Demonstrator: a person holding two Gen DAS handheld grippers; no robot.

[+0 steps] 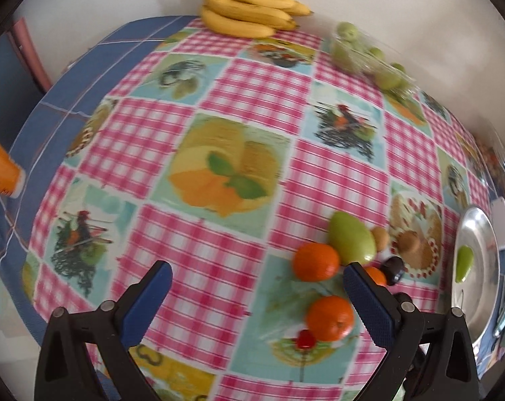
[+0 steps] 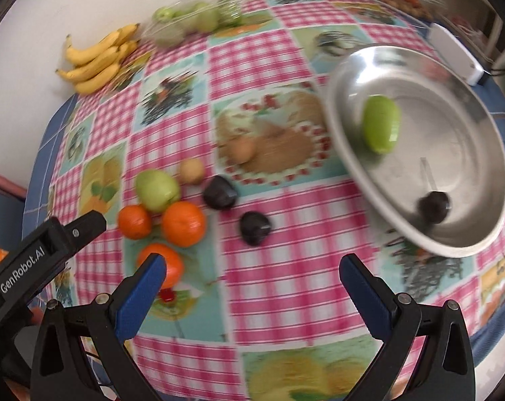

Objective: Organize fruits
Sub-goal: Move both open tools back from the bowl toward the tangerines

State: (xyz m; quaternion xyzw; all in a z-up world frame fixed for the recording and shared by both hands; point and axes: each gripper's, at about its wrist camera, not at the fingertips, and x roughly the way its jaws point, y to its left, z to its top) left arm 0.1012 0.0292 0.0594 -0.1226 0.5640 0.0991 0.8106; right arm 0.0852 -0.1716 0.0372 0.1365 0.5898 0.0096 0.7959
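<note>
A steel plate sits at the right of the table and holds a green fruit and a dark fruit. On the cloth lie three oranges, a green mango, a small tan fruit and two dark fruits. My right gripper is open and empty above the cloth, just in front of them. My left gripper is open and empty, left of the oranges and the mango. The plate shows at its right.
A bunch of bananas and a clear pack of green fruits lie at the table's far edge by the wall. An orange cup stands off the left edge. A white device lies behind the plate.
</note>
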